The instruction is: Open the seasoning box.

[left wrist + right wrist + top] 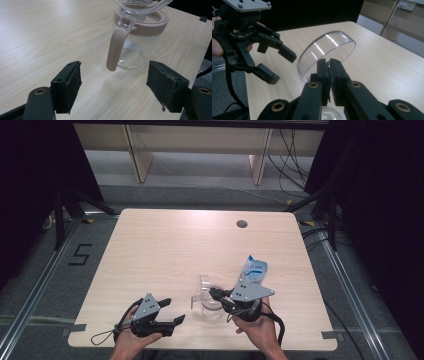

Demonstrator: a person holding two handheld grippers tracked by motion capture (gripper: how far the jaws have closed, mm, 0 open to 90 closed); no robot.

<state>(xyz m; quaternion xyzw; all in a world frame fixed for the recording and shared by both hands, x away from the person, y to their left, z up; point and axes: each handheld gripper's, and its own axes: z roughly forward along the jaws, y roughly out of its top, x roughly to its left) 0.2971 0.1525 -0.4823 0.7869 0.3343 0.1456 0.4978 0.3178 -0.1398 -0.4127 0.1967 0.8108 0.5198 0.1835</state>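
A clear glass jar point(212, 312) with a beige collar point(150, 25) stands near the table's front edge. Its clear round lid point(329, 50) is tipped up over the mouth, and my right gripper point(329, 65) is shut on the lid's rim. A beige latch lever point(115, 47) hangs down the jar's side from a clear hinge. My left gripper point(113, 85) is open with nothing between its pads, a little short of that lever. In the high view the left gripper point(175, 310) sits left of the jar and the right gripper point(216, 294) reaches in from the right.
A blue and white packet point(255, 269) lies behind the right hand. The light wood table point(165, 250) has a cable hole point(242, 224) near its far edge. Cables trail from both grippers over the table's front edge.
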